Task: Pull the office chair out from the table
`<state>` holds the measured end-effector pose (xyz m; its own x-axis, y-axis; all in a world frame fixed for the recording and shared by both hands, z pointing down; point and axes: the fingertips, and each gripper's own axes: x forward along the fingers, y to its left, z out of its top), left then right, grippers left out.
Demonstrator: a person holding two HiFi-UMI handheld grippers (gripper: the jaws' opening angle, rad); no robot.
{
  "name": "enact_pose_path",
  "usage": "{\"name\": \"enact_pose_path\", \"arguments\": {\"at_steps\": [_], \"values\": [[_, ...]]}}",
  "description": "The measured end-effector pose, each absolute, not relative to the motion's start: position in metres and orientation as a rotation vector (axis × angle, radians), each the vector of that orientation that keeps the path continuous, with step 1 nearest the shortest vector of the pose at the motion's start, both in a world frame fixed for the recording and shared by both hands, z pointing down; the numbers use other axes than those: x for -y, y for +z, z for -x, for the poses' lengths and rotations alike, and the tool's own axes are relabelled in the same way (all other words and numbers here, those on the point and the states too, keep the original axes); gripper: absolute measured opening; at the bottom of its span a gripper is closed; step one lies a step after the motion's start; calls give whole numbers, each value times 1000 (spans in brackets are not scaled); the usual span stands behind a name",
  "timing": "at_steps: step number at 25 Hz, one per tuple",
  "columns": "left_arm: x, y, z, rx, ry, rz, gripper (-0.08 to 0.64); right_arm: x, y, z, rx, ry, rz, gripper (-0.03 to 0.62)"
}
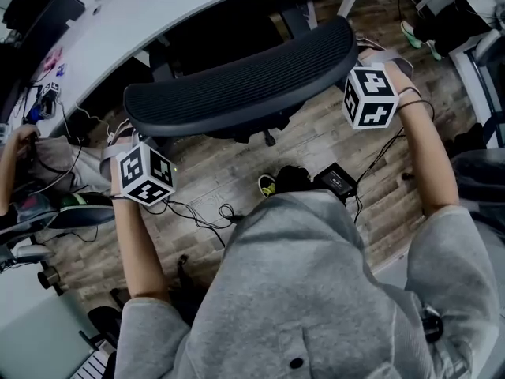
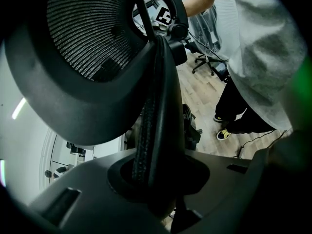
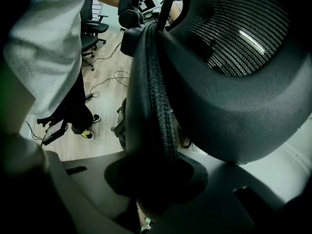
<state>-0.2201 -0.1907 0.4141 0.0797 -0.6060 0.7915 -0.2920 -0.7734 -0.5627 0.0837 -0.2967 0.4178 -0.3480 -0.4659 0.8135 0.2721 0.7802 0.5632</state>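
Note:
The black mesh office chair (image 1: pixel 245 77) stands just in front of the white curved table (image 1: pixel 158 14), its backrest toward me. My left gripper (image 1: pixel 130 136) is shut on the left end of the backrest's top edge, and my right gripper (image 1: pixel 361 58) is shut on the right end. In the left gripper view the backrest's padded rim (image 2: pixel 153 111) runs down into the left gripper (image 2: pixel 156 177), clamped between the jaws. The right gripper view shows the same rim (image 3: pixel 156 96) pinched in the right gripper (image 3: pixel 156 179). The chair's seat and base are mostly hidden under the backrest.
Cables (image 1: pixel 197 212) and a black power box (image 1: pixel 335 180) lie on the wooden floor by my yellow-soled shoe (image 1: pixel 267 185). Another person's arm (image 1: pixel 12 160) is at the left edge. A second chair (image 1: pixel 481 172) stands at right; more office chairs (image 3: pixel 90 33) stand behind me.

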Motion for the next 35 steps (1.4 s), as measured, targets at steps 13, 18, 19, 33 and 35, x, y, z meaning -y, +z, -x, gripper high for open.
{"name": "enact_pose_path", "arguments": {"at_steps": [13,18,19,33,35], "values": [[140,414,203,-916,-1752,2094,100,247,417,-100,1772,-775,-154,104],[114,416,194,-917,-1758,2098,100,221,417,-110,1770,-779,-147,104],[108,415,192,-919,-1759,2097,100,215,417,-112,1769,-779,-147,104],[21,415,163,-924,-1767,2095,107,122,416,-147,1756,-763,-162,104],[8,414,158,-920,-1762,2094,107,107,414,-152,1756,-764,-171,104]]}}
